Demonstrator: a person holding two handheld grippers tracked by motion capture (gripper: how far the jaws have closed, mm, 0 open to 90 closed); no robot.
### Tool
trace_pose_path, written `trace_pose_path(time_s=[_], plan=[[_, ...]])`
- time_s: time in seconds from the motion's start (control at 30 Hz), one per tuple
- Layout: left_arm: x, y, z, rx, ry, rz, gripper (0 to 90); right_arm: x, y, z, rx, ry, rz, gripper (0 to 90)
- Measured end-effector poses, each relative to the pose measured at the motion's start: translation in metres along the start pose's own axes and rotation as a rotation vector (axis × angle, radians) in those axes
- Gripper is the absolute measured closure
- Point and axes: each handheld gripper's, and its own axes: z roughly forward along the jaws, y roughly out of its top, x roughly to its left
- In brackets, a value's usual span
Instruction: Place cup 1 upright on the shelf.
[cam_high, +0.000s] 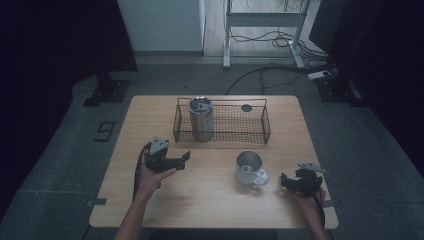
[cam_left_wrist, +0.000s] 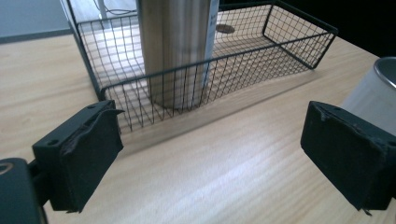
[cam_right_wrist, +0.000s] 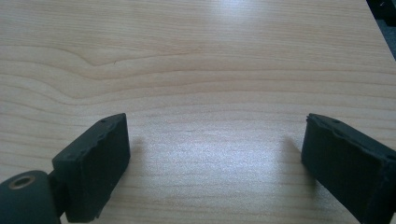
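Note:
A black wire basket (cam_high: 222, 136) stands at the back of the wooden table (cam_high: 210, 197). In its left part a steel tumbler (cam_high: 200, 118) stands upright, and a small dark disc (cam_high: 246, 107) lies towards its right end. A metal mug (cam_high: 249, 168) with a handle sits on the table in front of the basket's right end. My left gripper (cam_high: 185, 160) is open in front of the basket's left end and holds nothing. In the left gripper view the gripper (cam_left_wrist: 210, 158) faces the basket (cam_left_wrist: 289, 44) and tumbler (cam_left_wrist: 177, 46), with the mug (cam_left_wrist: 373, 91) at the right. My right gripper (cam_high: 284, 181) is open just right of the mug; its view shows the gripper (cam_right_wrist: 215, 158) over bare wood.
Bare tabletop lies between the two hands and along the front edge. Beyond the table are grey floor, a white cabinet (cam_high: 162, 25), a desk frame (cam_high: 262, 30) with loose cables, and a dark stand foot (cam_high: 107, 90) at the back left.

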Motion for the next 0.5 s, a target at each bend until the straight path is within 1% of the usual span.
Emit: trace_pose_path(time_s=[0.13,0.17,0.23,0.27,0.37,0.5], plan=[[0.003,-0.013,-0.004,0.009,0.011,-0.013,6.3,0.0,0.0,0.0,0.0,0.0,0.0,7.9],[0.005,-0.021,-0.005,0.019,0.015,-0.019,6.5,0.0,0.0,0.0,0.0,0.0,0.0,7.9],[0.006,-0.028,-0.005,0.038,0.018,-0.018,6.5,0.0,0.0,0.0,0.0,0.0,0.0,7.9],[0.006,-0.028,-0.005,0.038,0.018,-0.018,6.5,0.0,0.0,0.0,0.0,0.0,0.0,7.9],[0.009,-0.041,-0.003,0.079,0.007,-0.017,6.6,0.0,0.0,0.0,0.001,-0.001,0.002,7.9],[0.01,-0.047,-0.003,0.096,0.005,-0.015,6.7,0.0,0.0,0.0,0.001,-0.001,0.002,8.0]])
